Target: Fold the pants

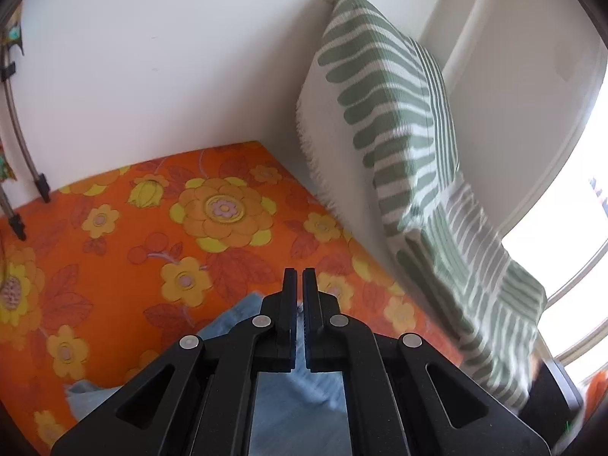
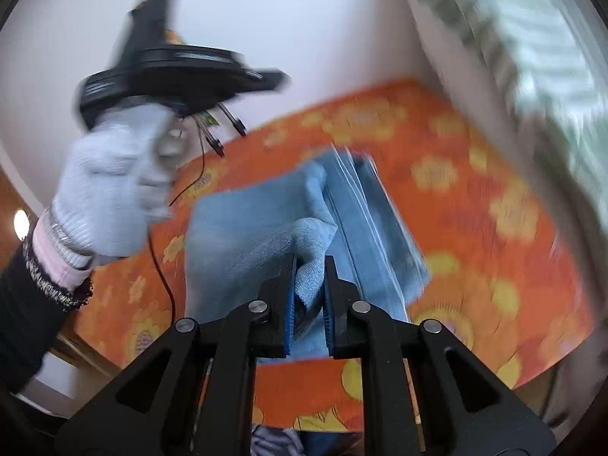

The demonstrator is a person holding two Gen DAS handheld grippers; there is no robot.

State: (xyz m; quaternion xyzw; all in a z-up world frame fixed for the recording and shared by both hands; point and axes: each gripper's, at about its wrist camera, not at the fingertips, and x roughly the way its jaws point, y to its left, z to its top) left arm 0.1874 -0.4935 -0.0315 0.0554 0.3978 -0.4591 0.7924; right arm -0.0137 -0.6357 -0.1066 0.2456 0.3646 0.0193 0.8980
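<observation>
the right gripper (image 2: 309, 266) is clenched on a thick bunched fold of the light blue denim pants (image 2: 266, 224), the cloth squeezed between its blue-padded jaws and held up off the orange flower-print bedspread (image 2: 494, 228), while the rest of the pants lies ahead of and below the fingers, partly doubled over with a long seam running away from the jaws. the left gripper (image 1: 299, 277) has its jaws almost together; pale denim shows behind and under the fingers, but whether any of it is pinched i cannot tell. to do this fold well, i judge both ends should travel together and level, so the carried edge lands square on the layer below, without dragging that layer along. to the left of the right gripper, the person's white-gloved hand (image 2: 114, 190) grips the other tool, with thin dark cables (image 2: 163, 266) hanging near the cloth; these could snag. right of the left gripper, a green-and-white striped cushion (image 1: 387, 121) leans on the white wall (image 1: 171, 57), close to the bedspread's far edge, limiting room there.
</observation>
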